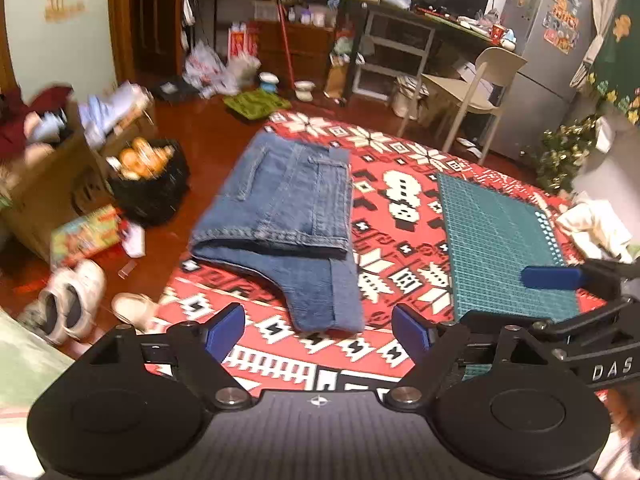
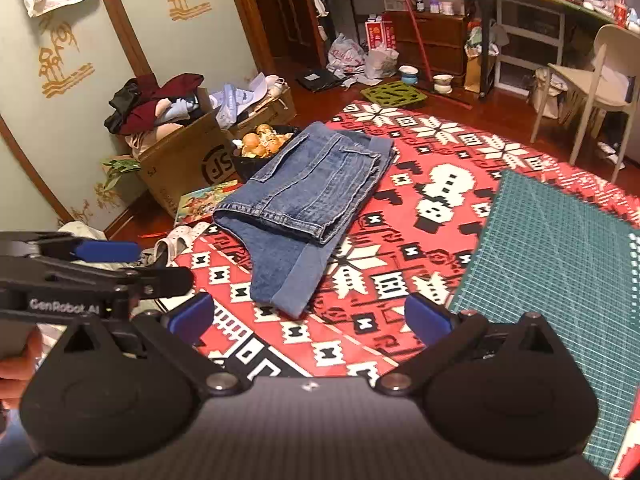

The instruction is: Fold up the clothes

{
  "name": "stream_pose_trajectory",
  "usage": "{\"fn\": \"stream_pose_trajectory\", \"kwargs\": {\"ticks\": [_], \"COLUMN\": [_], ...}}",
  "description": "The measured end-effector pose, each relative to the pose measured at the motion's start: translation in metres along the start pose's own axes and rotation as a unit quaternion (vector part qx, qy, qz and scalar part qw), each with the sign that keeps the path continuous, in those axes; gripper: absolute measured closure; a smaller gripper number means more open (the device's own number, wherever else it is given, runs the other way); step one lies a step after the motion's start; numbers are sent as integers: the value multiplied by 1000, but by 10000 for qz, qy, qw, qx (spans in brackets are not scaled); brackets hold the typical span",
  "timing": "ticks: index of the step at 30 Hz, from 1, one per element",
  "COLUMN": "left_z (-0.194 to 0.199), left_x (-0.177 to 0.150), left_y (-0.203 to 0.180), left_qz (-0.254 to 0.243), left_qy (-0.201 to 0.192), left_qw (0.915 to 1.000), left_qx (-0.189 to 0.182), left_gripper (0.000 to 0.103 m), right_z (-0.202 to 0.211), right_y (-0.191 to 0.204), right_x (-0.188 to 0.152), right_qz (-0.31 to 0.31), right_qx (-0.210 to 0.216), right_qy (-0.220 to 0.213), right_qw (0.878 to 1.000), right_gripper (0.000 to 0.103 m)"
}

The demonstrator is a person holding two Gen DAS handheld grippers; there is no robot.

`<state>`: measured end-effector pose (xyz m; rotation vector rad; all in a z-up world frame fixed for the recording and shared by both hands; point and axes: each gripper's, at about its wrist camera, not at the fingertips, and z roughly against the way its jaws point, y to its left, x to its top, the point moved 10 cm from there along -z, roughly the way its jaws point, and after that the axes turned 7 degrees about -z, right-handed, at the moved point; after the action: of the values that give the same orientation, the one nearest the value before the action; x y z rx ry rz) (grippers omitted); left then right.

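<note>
From the left wrist, the left gripper (image 1: 318,330) has its blue pads spread wide, pinching nothing and clear of the cloth. Just beyond its tips lies the folded denim jeans (image 1: 288,220), heavy blue cloth with stitched seams and a turned cuff, on the red patterned blanket (image 1: 400,200). To the right of the jeans sits a flat green gridded cutting mat (image 1: 500,240).

From the right wrist, the right gripper (image 2: 308,318) is likewise spread wide and empty, above the blanket, just short of the jeans' cuffed end. A brown cardboard box (image 2: 180,164) stands left of the jeans.
</note>
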<state>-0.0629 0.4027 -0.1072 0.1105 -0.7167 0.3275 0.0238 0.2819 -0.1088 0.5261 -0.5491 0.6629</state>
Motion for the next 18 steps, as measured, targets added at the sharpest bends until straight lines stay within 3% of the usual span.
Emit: {"fn": "stream_pose_trajectory", "kwargs": {"ticks": [3, 8, 11, 18], "left_z": [14, 27, 35, 59], "left_x": [-4, -17, -24, -26], "left_y": [0, 5, 8, 17], "left_qz": [0, 274, 351, 528], "left_qy": [-68, 59, 55, -381], "left_qw": [9996, 9986, 9974, 9890], "left_qx": [265, 450, 633, 1332], "left_gripper": [14, 14, 14, 14], "right_z": [14, 36, 46, 66], "right_y": [5, 16, 20, 21], "right_x": [-5, -11, -15, -10], "right_qz": [117, 390, 524, 312], "right_qx": [-108, -214, -491, -841], "right_qy": [-1, -217, -308, -582], "right_qw": [9999, 9988, 9969, 9943], "right_gripper": [1, 1, 1, 1]}}
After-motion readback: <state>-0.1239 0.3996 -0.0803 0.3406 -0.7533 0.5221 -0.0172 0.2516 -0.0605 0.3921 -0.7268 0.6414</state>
